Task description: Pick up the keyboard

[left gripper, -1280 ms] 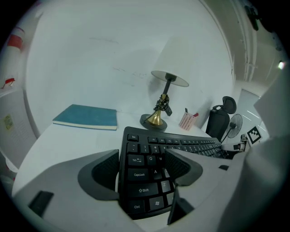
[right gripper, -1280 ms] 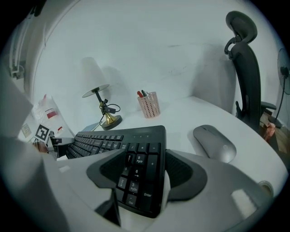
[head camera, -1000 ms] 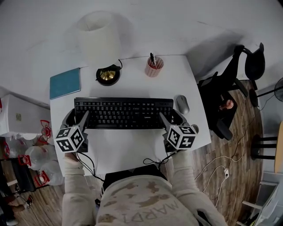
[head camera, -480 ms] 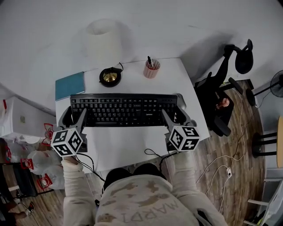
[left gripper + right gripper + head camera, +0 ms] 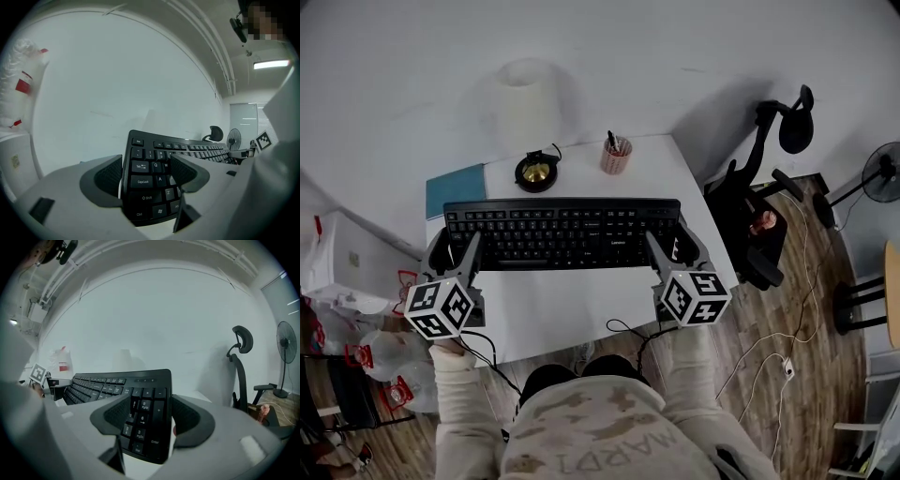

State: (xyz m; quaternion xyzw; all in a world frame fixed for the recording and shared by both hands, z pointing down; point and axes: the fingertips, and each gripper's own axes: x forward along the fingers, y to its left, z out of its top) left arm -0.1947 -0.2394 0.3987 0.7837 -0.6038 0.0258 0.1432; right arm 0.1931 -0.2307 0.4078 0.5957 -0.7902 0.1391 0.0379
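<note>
Our left hand-held gripper [image 5: 457, 247]: clenched on the left end of the keyboard [image 5: 562, 234], one jaw lying over the keys beside Tab and Caps Lock.
Our right hand-held gripper [image 5: 670, 246]: clamped the same way on the number-pad end.
Keyboard: black, keys up, held level between the two grippers and clear above the bench [image 5: 572, 314].
Bench, near edge: a dark cable [image 5: 623, 330] loops there.
Bench, far side: we see a teal notebook [image 5: 455, 180] at left, a lamp [image 5: 525, 98], and a cup of pens [image 5: 616, 156].
Beyond, right: a black office chair [image 5: 759, 216].
</note>
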